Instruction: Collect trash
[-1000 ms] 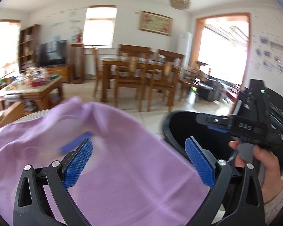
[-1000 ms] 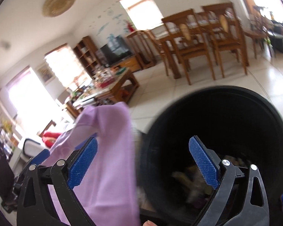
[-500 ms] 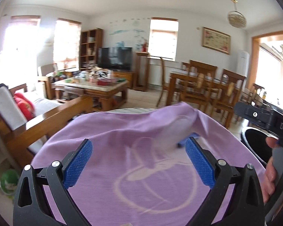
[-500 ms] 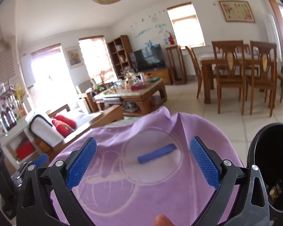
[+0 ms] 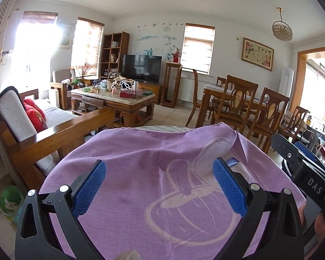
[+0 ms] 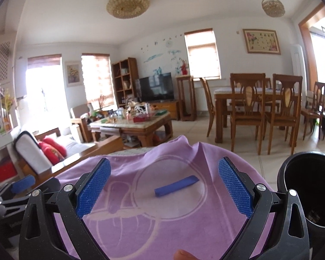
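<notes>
Both grippers hover over a round desk (image 6: 132, 151) covered by a purple cloth (image 6: 140, 227) printed with pale looping outlines. The left gripper (image 5: 159, 187) has its blue pads wide apart with nothing between them; below it lies only bare cloth. The right gripper (image 6: 164, 187) is likewise spread wide and holds nothing.

The trash here is a blue strip (image 6: 176, 186), flat on the cloth inside a pale printed circle, toward the far side of the desk and nearer its right edge. In the right wrist view it lies between the two pads but beyond them, touching neither. In the left wrist view only its end (image 5: 231, 162) shows, just past the right pad, next to a raised fold of cloth at the far right edge.

A black bin (image 6: 312, 190) stands on the floor just beside the right edge of the desk, its mouth open; something small lies low inside, too dark to tell what.

The body of the right gripper shows at the right edge of the left wrist view, with part of a hand (image 5: 320, 222) under it. A fingertip (image 6: 184, 254) shows at the bottom of the right wrist view.

Beyond the desk are a sofa (image 5: 32, 117), a coffee table (image 5: 112, 104), a TV (image 5: 142, 68) and dining chairs (image 6: 266, 108)
</notes>
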Demonstrator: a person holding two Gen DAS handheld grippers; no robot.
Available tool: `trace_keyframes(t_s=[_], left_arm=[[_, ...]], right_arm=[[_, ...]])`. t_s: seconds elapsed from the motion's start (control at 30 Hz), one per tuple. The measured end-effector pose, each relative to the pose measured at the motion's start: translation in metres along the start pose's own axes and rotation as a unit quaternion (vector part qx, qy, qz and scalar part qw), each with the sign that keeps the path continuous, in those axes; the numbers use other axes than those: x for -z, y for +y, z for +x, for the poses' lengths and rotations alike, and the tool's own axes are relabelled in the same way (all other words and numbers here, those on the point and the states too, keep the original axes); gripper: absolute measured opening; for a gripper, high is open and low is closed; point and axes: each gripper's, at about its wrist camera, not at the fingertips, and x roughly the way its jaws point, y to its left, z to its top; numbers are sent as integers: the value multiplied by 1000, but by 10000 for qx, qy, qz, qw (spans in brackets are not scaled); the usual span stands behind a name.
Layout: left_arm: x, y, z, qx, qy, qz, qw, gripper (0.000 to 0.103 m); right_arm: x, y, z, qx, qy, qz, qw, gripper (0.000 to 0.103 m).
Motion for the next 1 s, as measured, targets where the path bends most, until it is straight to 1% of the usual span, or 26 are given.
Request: trace_keyframes(t_s=[0.27, 1.0], left_arm=[[0, 5, 0, -301, 9, -40, 9995, 98], [-2, 5, -8, -517, -177, 44, 9985, 98]], right_arm=[[4, 2, -1, 36, -24, -179, 9998, 98], [4, 7, -6, -70, 23, -170, 9998, 98]])
